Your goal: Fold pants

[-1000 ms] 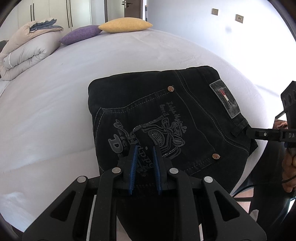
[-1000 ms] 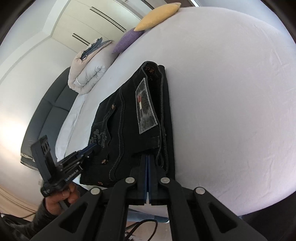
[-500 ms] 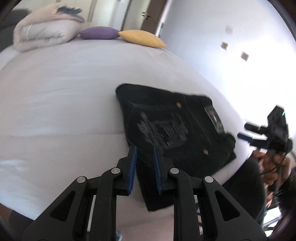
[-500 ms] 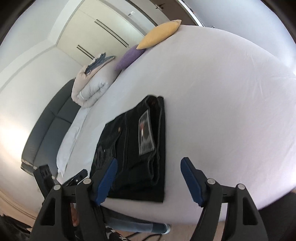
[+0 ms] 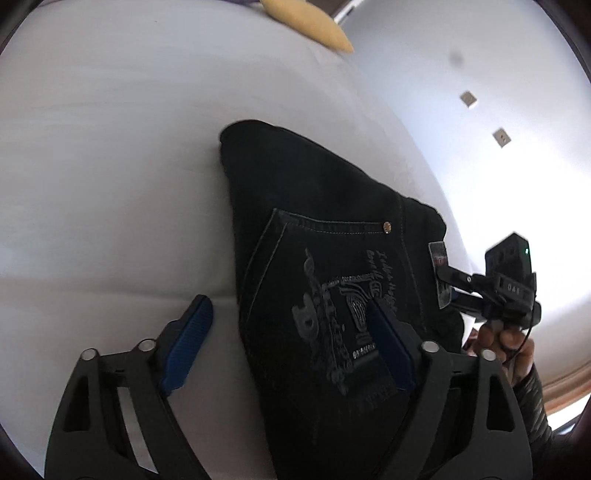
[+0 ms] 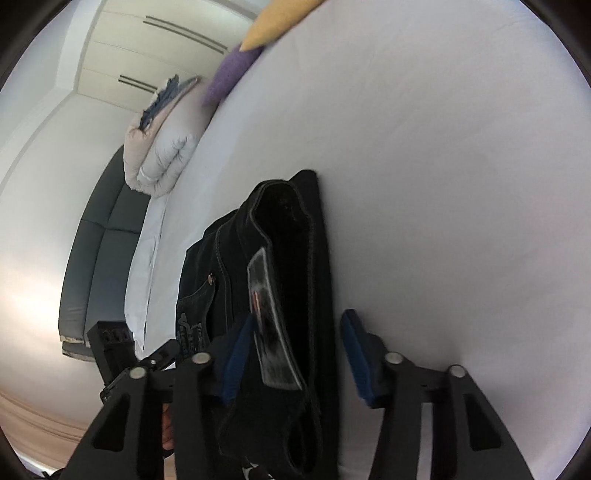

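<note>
- Black pants (image 5: 325, 266), folded into a compact stack, lie on the white bed (image 5: 110, 184), pocket print up.
- Left gripper (image 5: 291, 347): jaws spread wide, straddling the near left edge of the stack; nothing pinched.
- Right gripper (image 6: 295, 354): jaws spread, waistband edge and grey label (image 6: 269, 325) between the pads; contact cannot be told.
- Yellow pillow (image 5: 314, 22) far ahead; folded duvet (image 6: 162, 147) ahead-left of the right gripper.
</note>
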